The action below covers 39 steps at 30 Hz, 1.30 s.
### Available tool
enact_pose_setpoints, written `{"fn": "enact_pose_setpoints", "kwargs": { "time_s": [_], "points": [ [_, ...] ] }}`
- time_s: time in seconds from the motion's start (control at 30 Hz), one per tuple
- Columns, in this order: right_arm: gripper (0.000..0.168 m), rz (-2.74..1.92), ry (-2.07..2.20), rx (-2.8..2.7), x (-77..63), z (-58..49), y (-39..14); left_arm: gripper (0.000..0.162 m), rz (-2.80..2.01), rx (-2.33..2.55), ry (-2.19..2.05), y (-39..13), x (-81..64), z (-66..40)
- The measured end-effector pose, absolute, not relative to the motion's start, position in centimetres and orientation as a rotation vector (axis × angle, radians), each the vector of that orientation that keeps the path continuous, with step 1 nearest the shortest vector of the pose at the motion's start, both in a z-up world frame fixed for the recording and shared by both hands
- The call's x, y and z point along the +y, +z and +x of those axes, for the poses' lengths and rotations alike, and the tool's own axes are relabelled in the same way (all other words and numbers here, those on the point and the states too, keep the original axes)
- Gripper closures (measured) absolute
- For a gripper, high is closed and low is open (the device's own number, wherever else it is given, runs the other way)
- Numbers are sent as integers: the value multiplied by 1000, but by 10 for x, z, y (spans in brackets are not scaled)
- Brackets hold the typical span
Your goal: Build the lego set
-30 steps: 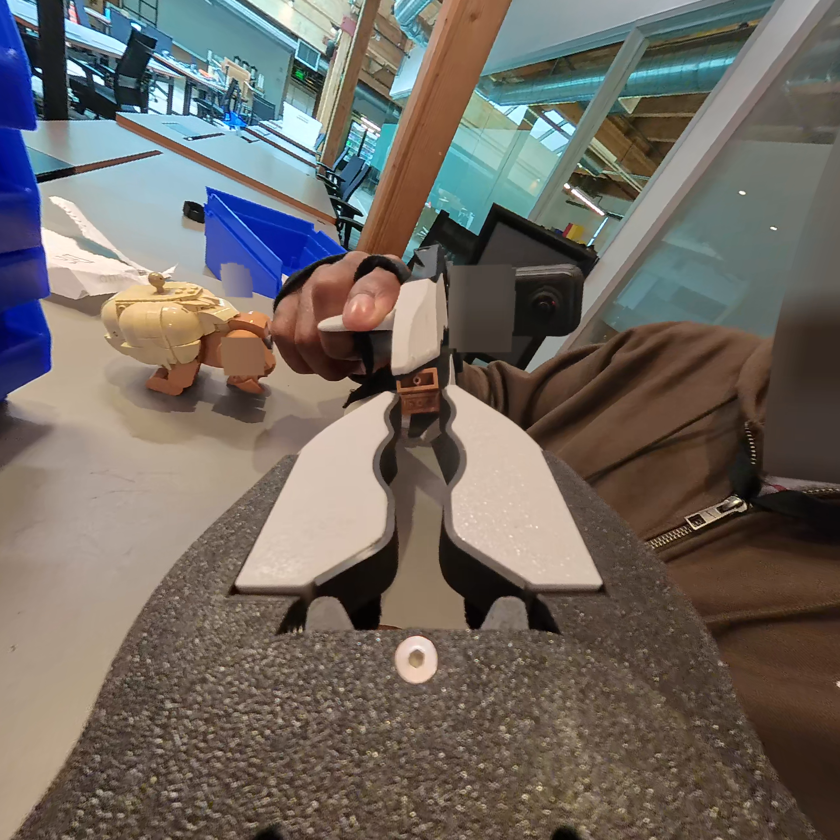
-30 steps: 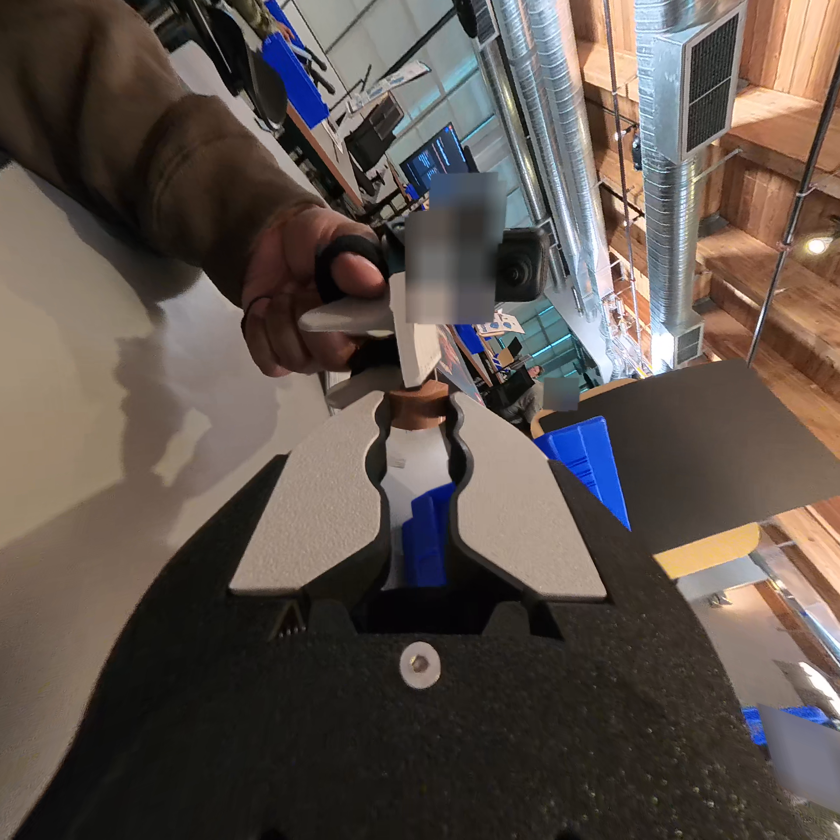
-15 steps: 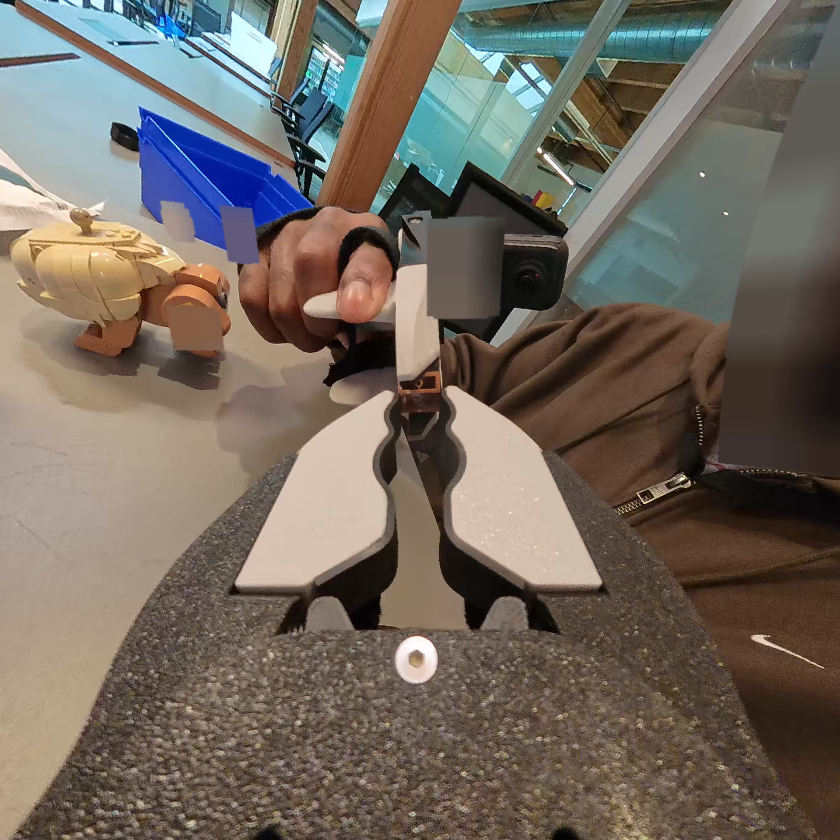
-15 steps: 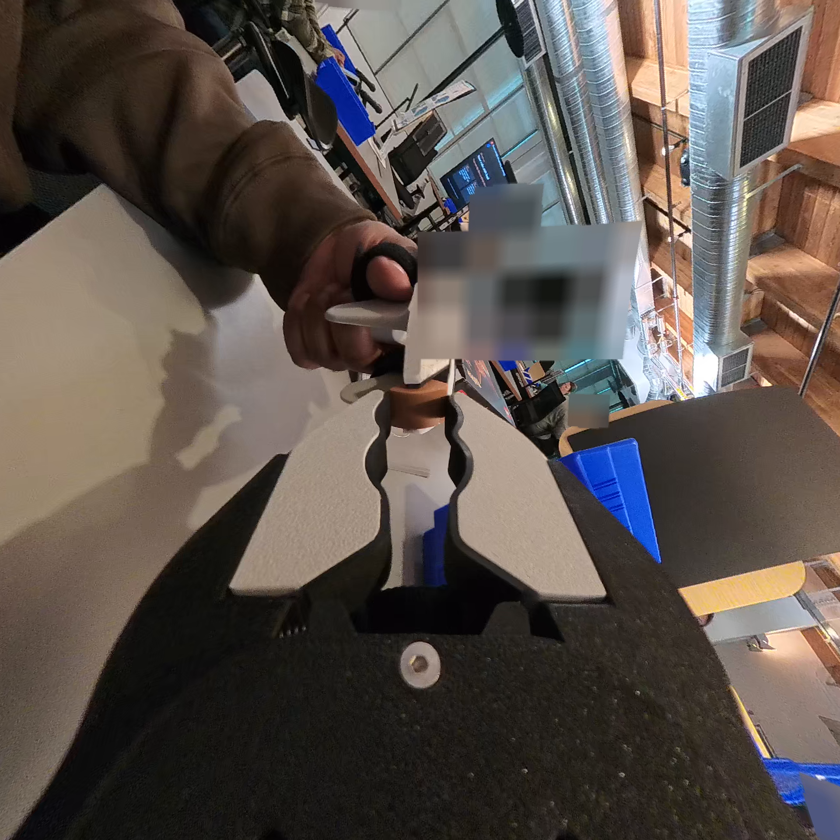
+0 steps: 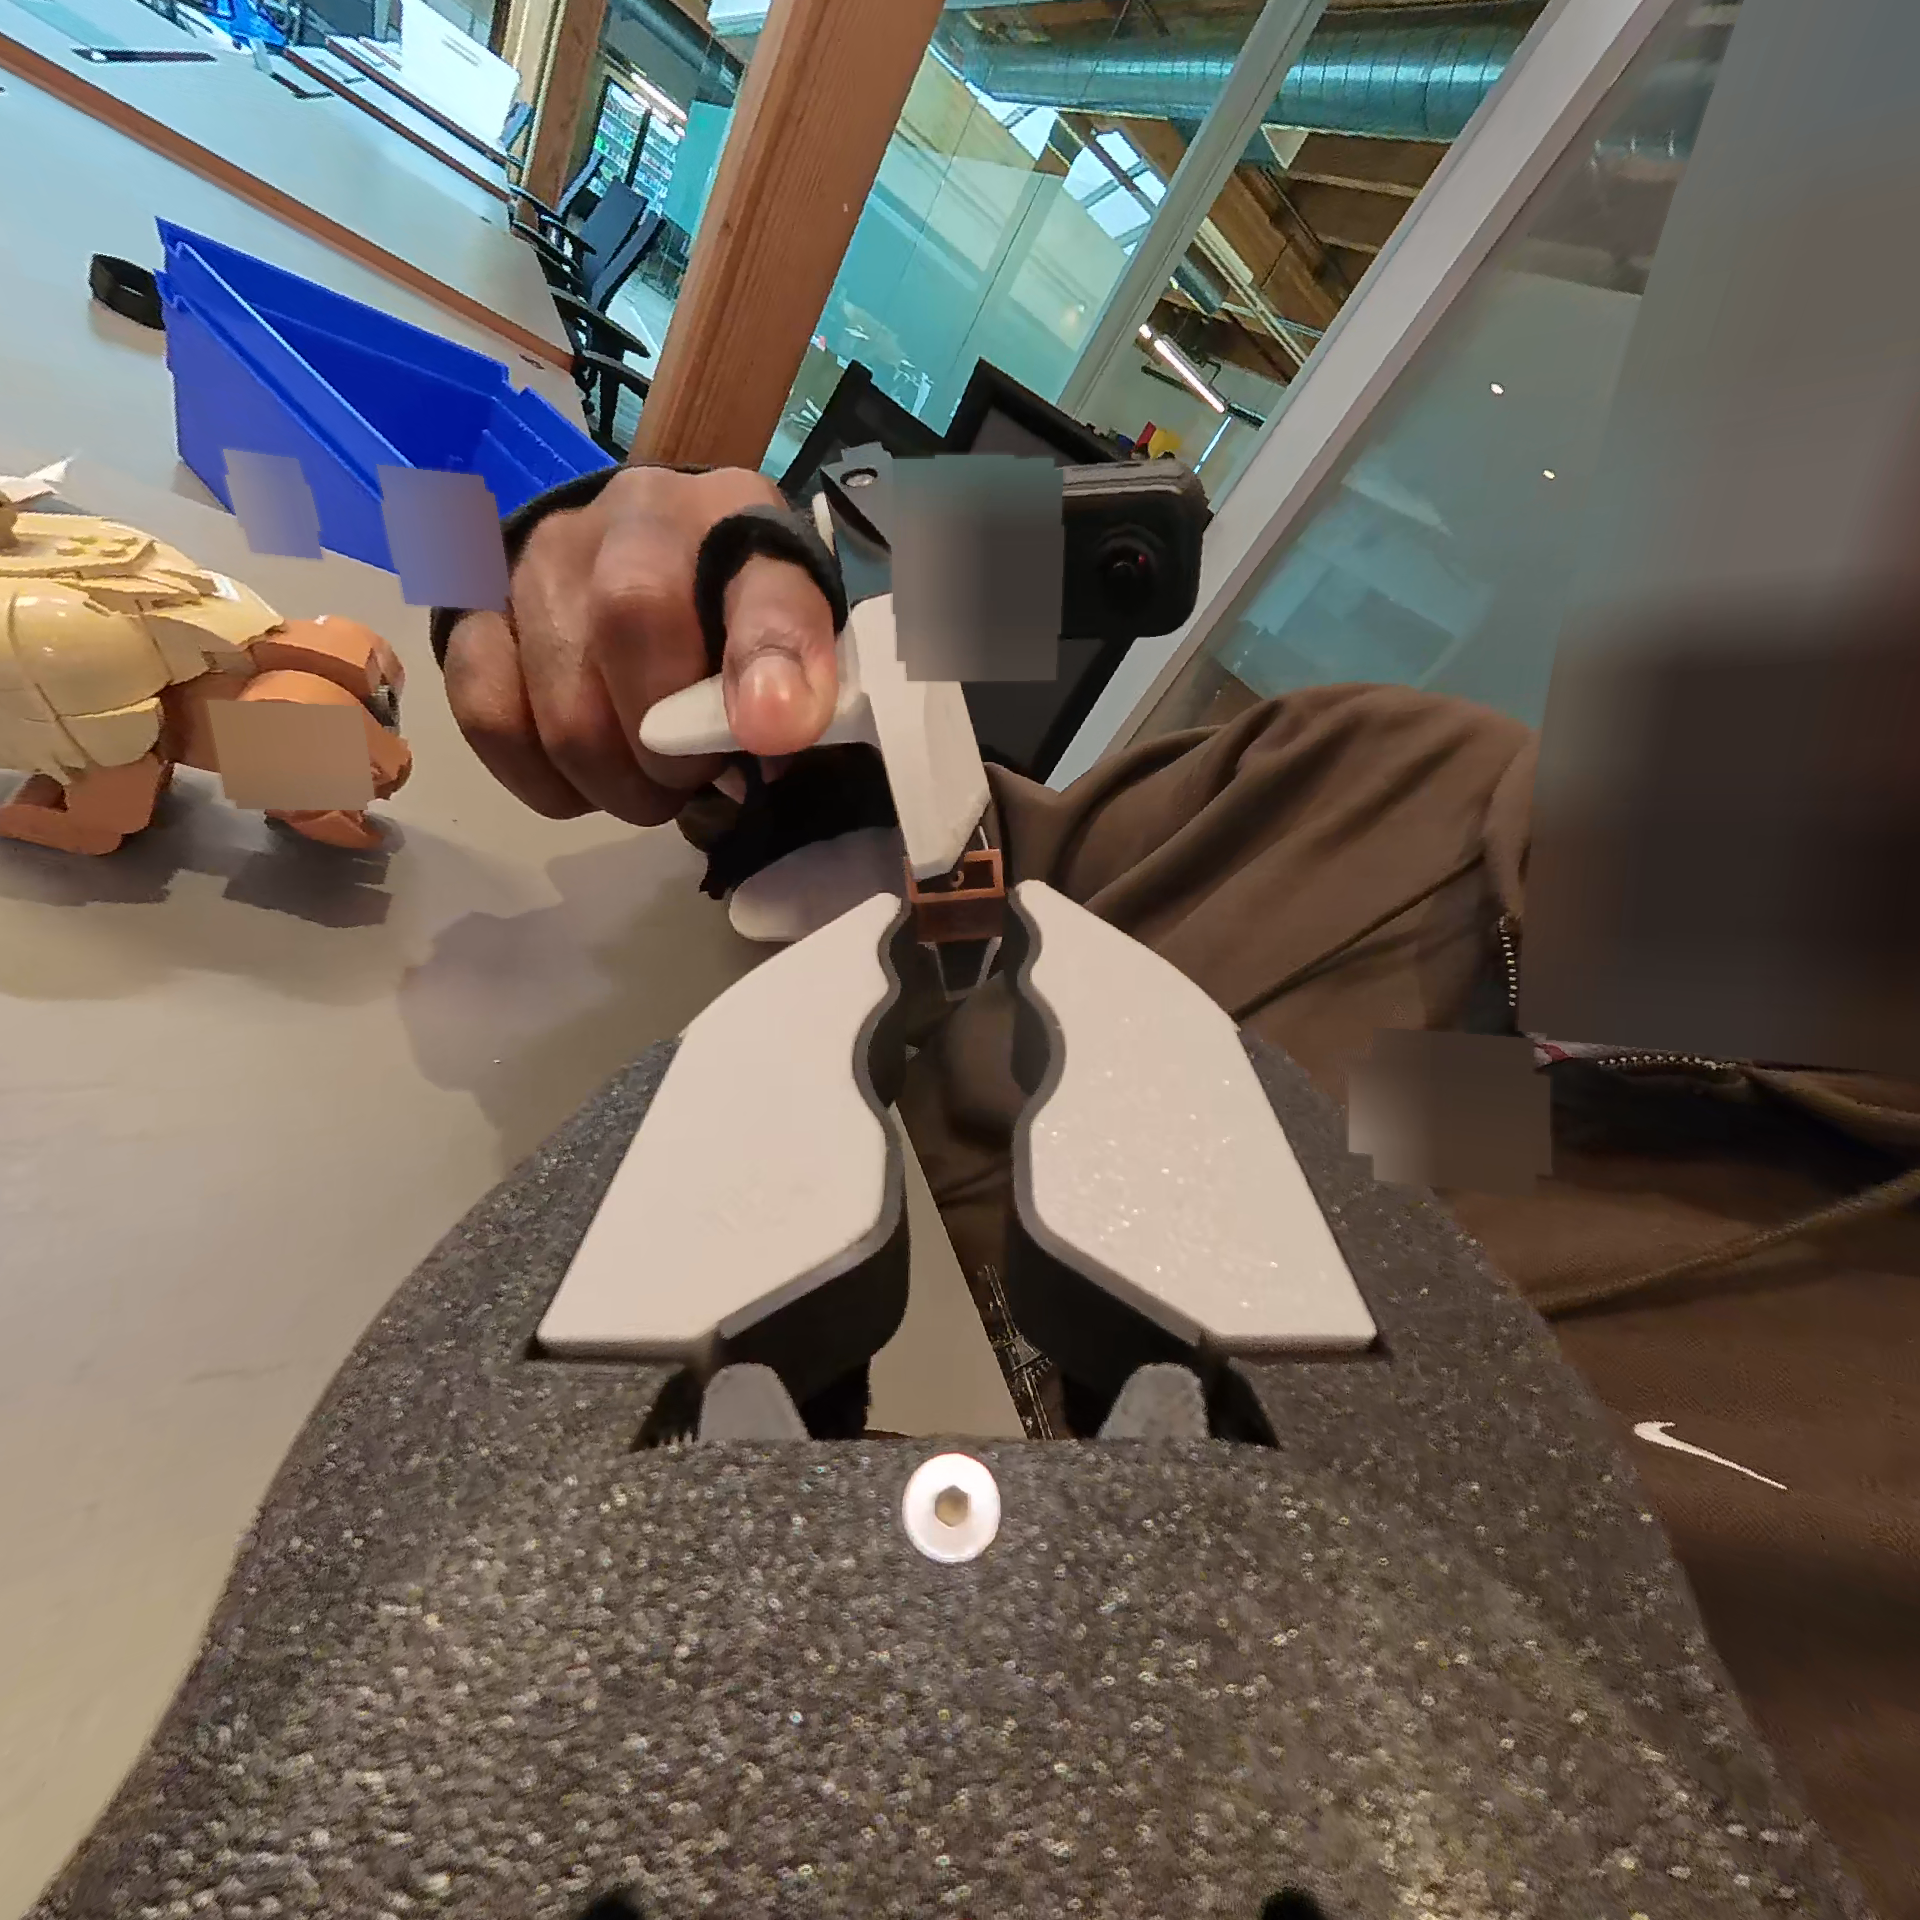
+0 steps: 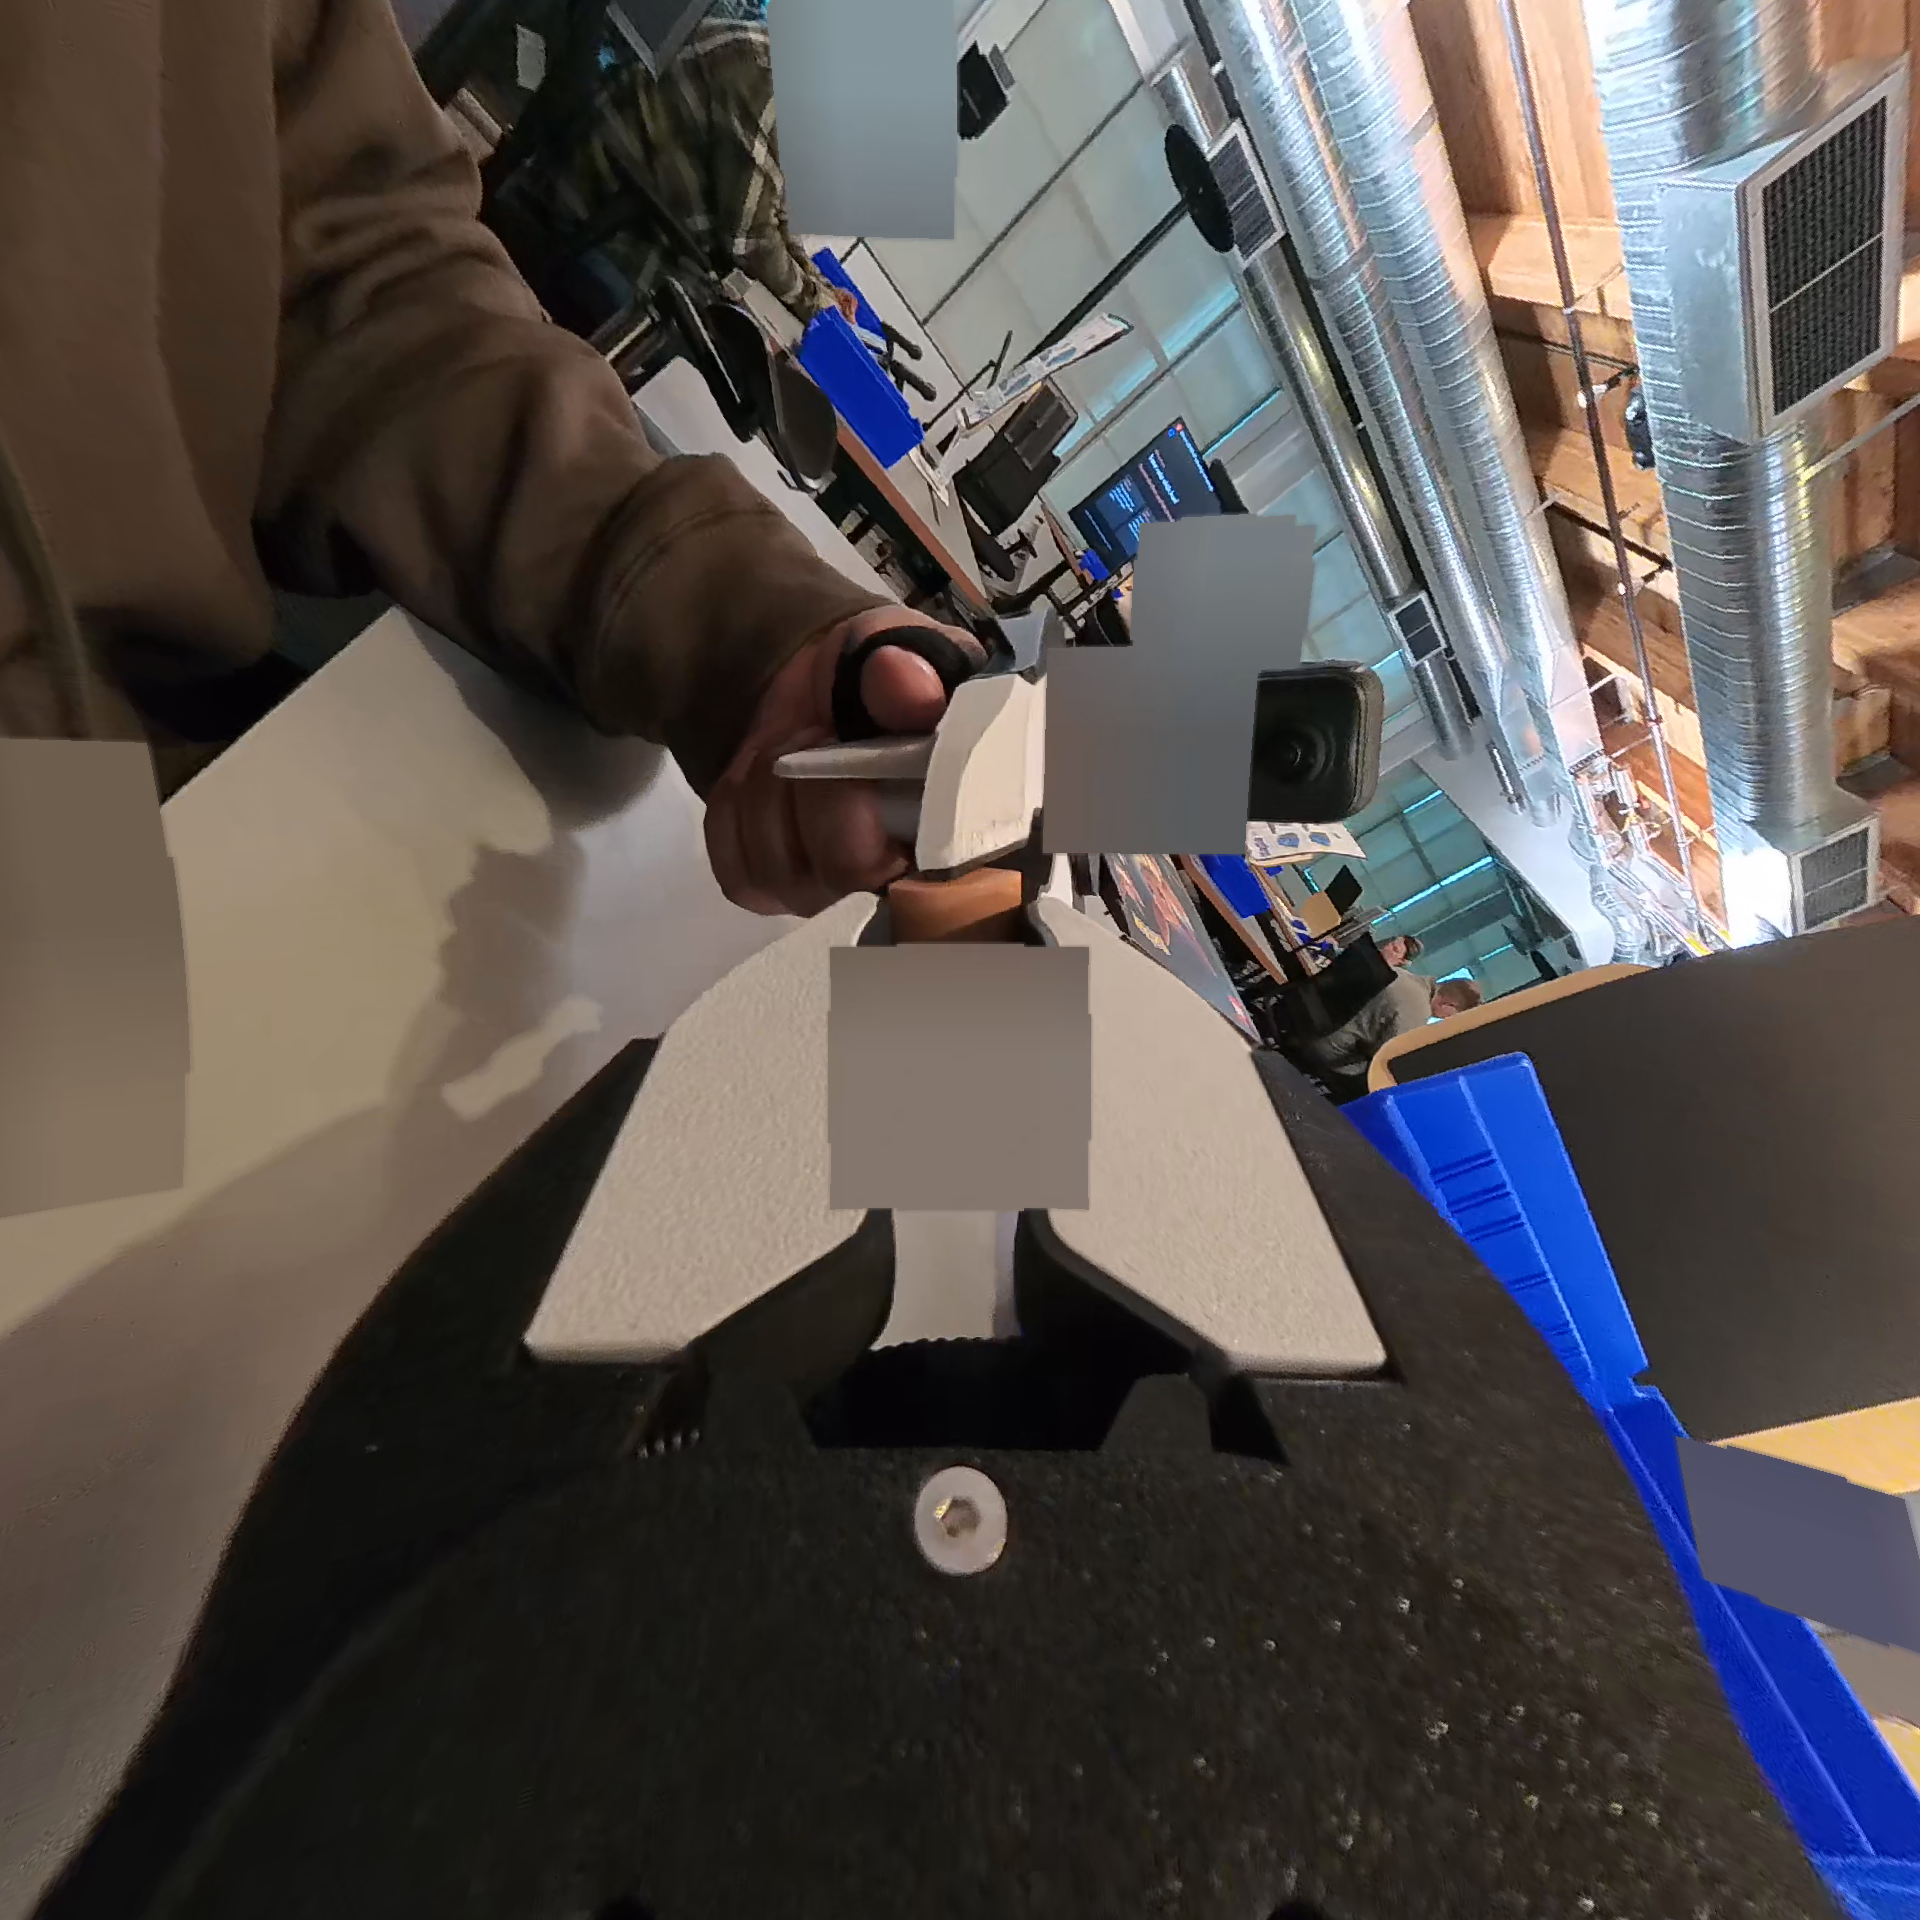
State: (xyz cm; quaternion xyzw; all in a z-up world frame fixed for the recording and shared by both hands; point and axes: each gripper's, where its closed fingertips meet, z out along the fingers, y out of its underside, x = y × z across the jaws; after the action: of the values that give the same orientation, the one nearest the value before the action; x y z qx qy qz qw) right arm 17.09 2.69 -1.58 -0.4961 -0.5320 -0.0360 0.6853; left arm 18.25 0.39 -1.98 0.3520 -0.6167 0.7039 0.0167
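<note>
In the left wrist view my left gripper is shut on a small brown hollow brick, held in the air above the table. The right gripper's white fingers, held by a hand, come down onto the same brick from above. In the right wrist view my right gripper is shut on a brown rounded piece, and the left gripper's fingers meet it tip to tip. I cannot tell whether this is one piece or two joined. A tan and orange-brown lego animal stands on the table at the left.
A blue bin lies on the table behind the animal. Another blue bin shows at the right of the right wrist view. The person's brown sleeve and jacket are close behind the grippers. A wooden post rises beyond the table. My two grippers' fingertips are within a few centimetres of each other.
Both grippers have stayed shut, tip to tip on the brown piece. They have turned together: the lego animal has slid to the left edge of the left view, and the right view has tilted.
</note>
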Motion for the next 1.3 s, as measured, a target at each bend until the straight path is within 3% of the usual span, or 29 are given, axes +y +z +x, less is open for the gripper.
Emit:
{"fn": "enact_pose_setpoints", "kwargs": {
  "time_s": [0.5,0.6,0.83,1.03,1.2,1.3],
  "points": [
    [146,-1119,125,-1219,13,161,-17,147,967,-1959,2163,-21,-8,173],
    [146,-1045,239,-1121,-1,172,9,146,953,-1942,2220,-13,3,167],
    [146,-1050,61,-1016,11,199,20,146,1076,-2014,2402,2,30,177],
    [146,-1061,-92,-953,26,207,22,146,1519,-2421,2451,14,76,212],
    [146,-1074,-160,-927,33,211,23,146,2161,-2919,2237,95,156,259],
    [146,-1082,-180,-930,34,210,21,146,2434,-2965,1950,121,199,296]
  ]
}}
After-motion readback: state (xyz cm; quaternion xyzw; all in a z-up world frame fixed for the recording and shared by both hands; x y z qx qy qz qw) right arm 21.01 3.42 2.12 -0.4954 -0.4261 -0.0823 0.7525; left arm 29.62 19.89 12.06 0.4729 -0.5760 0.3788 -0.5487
